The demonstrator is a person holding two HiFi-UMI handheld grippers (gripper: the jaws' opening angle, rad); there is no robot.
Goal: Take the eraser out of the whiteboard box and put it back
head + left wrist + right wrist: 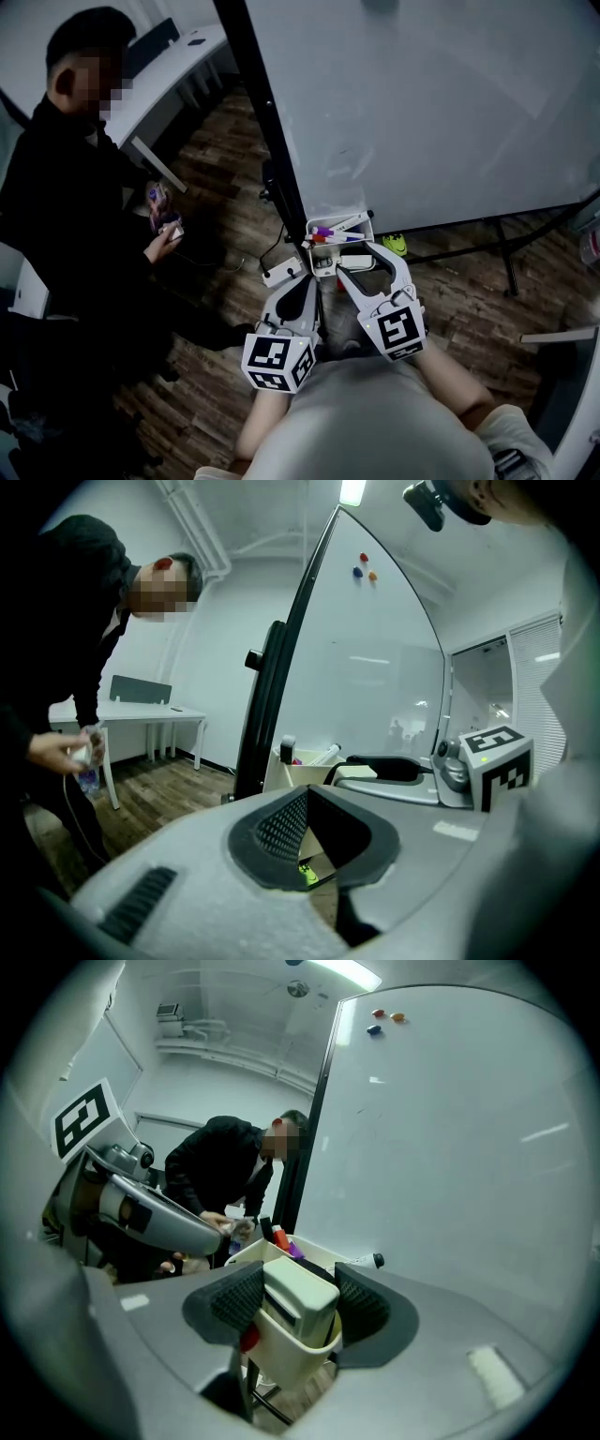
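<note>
A cream eraser (298,1297) stands upright in the white box (286,1358) that hangs at the whiteboard's lower corner, next to several markers (279,1237). My right gripper (298,1305) is shut on the eraser, one pad against each of its sides, and the eraser's lower half sits inside the box. In the head view the right gripper (356,260) reaches into the box (367,225) from the near side. My left gripper (307,278) hovers just left of the box, shut and holding nothing. Its own view shows the left gripper (307,803) with jaw tips together and the box (279,772) ahead.
The whiteboard (422,112) on its black stand (267,122) fills the far side. A person in black (84,216) stands at the left holding a small object. A white desk (169,84) is behind them. A green item (395,244) lies on the wood floor under the board.
</note>
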